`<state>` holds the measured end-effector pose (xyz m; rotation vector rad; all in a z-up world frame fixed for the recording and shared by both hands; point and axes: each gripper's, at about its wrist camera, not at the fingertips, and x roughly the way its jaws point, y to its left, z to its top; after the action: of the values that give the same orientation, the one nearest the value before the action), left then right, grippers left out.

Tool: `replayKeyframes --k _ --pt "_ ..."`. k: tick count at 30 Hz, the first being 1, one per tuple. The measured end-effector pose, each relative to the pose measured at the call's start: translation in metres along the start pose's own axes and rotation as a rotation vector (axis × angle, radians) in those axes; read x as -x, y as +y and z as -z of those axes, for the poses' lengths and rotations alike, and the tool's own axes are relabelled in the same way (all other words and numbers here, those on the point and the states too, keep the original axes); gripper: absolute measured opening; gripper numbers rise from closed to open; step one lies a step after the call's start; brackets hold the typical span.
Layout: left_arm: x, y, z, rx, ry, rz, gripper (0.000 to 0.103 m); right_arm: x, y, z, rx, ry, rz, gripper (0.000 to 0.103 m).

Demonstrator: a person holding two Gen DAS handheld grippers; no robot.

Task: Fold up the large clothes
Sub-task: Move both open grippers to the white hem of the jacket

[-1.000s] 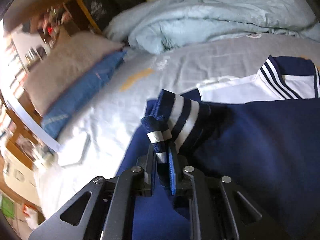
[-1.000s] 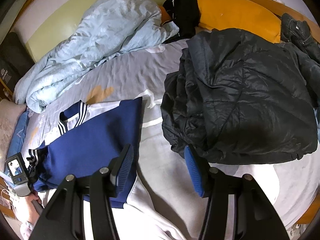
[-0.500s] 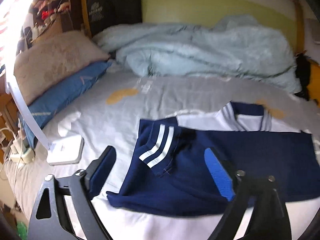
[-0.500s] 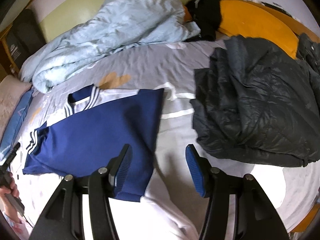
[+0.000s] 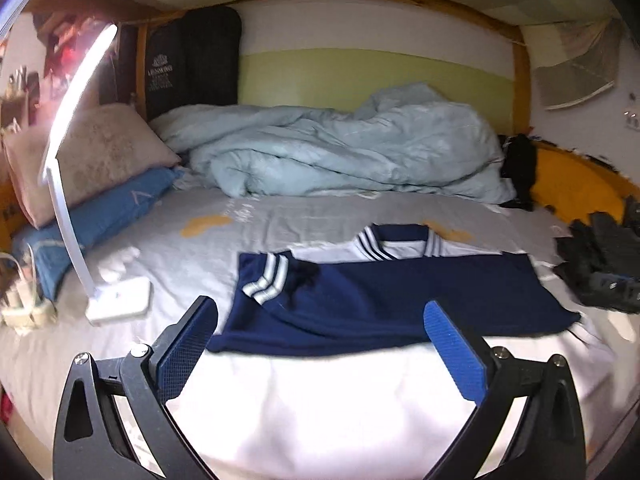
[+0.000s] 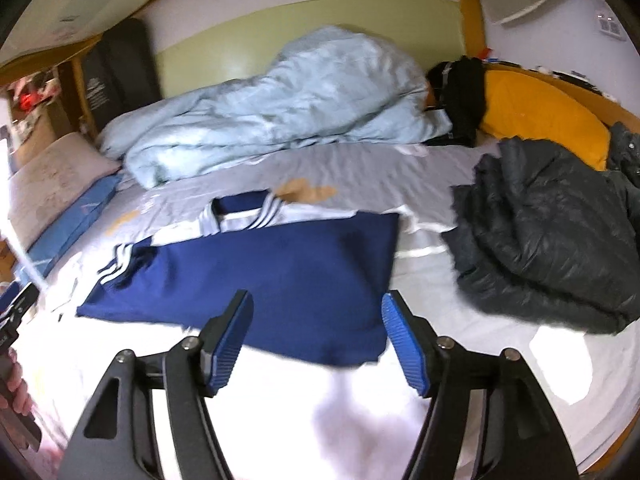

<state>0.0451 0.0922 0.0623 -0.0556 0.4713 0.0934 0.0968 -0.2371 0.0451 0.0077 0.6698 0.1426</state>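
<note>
We just dropped the striped cuff (image 5: pixel 266 279) at 10 o'clock on the navy jersey (image 5: pixel 384 304); left gripper (image 5: pixel 320 344) and right gripper (image 6: pixel 316 336) fingers have been opening, empty, so sleeve fold's done.

I saw a navy and white jacket (image 5: pixel 384 300) with striped cuffs, a pale blue duvet (image 5: pixel 344 148), a grey sheet (image 5: pixel 304 216), a black puffer coat (image 6: pixel 548 232) and a mustard cushion (image 6: pixel 540 112).
</note>
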Motion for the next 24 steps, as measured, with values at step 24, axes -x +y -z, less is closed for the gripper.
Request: replayKeyframes --k 24 --pt "0.015 -0.02 0.059 -0.097 0.056 0.021 0.103 0.008 0.037 0.068 0.086 -0.023 0.045 0.103"
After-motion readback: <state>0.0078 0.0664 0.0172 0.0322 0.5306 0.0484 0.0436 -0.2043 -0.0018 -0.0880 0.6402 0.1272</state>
